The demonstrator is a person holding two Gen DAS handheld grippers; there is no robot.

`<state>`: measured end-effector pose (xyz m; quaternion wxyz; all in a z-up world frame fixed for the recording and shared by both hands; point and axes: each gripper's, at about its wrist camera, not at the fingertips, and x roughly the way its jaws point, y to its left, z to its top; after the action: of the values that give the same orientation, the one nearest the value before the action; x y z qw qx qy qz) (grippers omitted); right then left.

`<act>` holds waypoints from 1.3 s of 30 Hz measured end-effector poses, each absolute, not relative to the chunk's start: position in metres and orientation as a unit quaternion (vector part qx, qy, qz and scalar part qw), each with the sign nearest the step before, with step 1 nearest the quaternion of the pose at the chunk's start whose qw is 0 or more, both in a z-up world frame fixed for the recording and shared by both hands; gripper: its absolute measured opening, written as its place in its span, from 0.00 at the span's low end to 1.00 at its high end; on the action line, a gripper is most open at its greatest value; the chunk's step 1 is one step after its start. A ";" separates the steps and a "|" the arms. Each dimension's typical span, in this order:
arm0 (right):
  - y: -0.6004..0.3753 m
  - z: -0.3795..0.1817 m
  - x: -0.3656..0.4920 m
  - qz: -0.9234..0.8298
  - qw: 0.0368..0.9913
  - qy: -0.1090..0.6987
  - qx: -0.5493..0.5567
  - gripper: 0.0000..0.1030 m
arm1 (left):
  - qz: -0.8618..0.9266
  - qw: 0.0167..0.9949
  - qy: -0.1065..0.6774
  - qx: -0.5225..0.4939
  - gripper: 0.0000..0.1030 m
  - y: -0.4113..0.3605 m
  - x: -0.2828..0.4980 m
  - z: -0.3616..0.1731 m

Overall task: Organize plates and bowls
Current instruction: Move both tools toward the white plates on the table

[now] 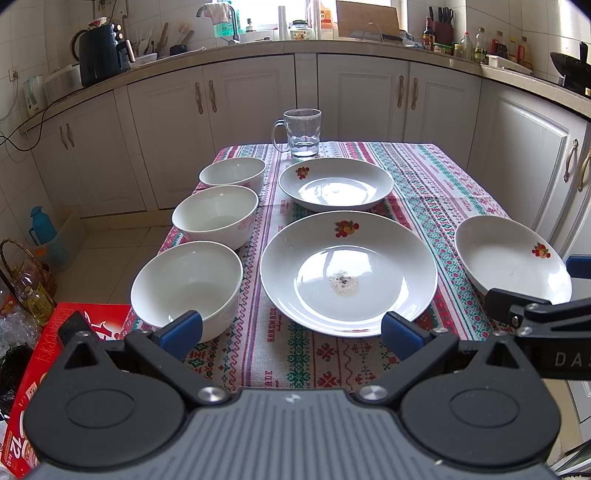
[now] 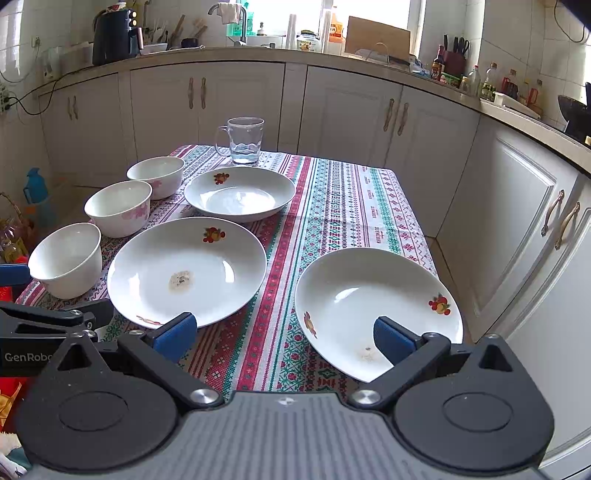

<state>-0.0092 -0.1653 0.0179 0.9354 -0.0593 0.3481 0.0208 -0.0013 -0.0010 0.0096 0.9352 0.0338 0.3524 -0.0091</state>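
A curved kitchen counter (image 1: 258, 46) wraps the room, with white cabinet doors (image 1: 173, 122) and bronze handles beneath it. Above the counter, a bright window (image 1: 266, 11) lights white wall tiles (image 1: 37, 33). Left of the counter's faucet (image 1: 225, 18) stands a dark kettle (image 1: 99, 51). Pale floor tiles (image 1: 107, 251) lie below the cabinets.

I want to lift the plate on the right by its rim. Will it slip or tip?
Probably slippery: the right plate looks glazed and glossy, with window glare on it. It seems stiff and breakable, like ceramic. It looks to lie close to the table's right edge, so a push could tip it off. The right hand-held gripper is open near it.
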 end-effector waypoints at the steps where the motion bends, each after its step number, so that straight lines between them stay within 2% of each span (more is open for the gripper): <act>1: -0.166 0.018 -0.009 0.021 0.936 0.348 -0.059 1.00 | -0.009 0.936 0.351 0.034 0.99 0.000 -0.003 0.009; 29: -0.165 0.021 -0.010 0.021 0.937 0.342 -0.065 1.00 | -0.011 0.938 0.344 0.037 0.99 0.000 -0.006 0.011; 39: -0.166 0.028 -0.010 0.026 0.941 0.332 -0.066 1.00 | -0.020 0.946 0.320 0.034 0.99 0.002 -0.005 0.017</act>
<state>-0.0099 -0.1664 0.0278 0.9408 -0.0660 0.3316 0.0256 -0.0053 0.0018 0.0170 0.9465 0.0339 0.3203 -0.0200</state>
